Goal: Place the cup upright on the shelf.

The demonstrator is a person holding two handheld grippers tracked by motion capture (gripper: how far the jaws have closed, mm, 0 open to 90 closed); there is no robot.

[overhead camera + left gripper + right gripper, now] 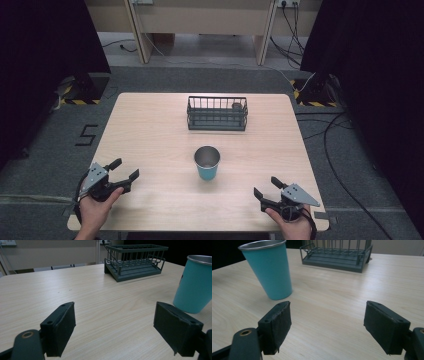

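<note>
The left gripper [124,170], a black two-jaw hand-held unit with a grey three-cornered plate on top, sits at the near left corner of the pale wood-grain table [150,130], held in the person's left hand [95,207]. Its fingers [58,331] are released: the left gripper view shows both black pads spread wide with bare table between them, grasping nothing.

The right gripper [267,189], of the same build, sits at the near right corner of the table in the person's right hand [295,226]. Its fingers [275,326] are likewise released, wide apart and empty, as the right gripper view shows.

The teal tapered metal cup with a silver rim [207,163] stands upright on the table, roughly midway between the two grippers and slightly farther from the person. It is apart from both. In the left gripper view the cup [194,283] stands to the right, just beyond the right-hand pad. In the right gripper view the cup [269,268] stands to the left, just beyond the left-hand pad.

The dark grey wire basket with a solid base [217,114] stands behind the cup, toward the far edge of the table, well apart from the cup. A small dark item lies in its right end; its identity cannot be told.
</note>
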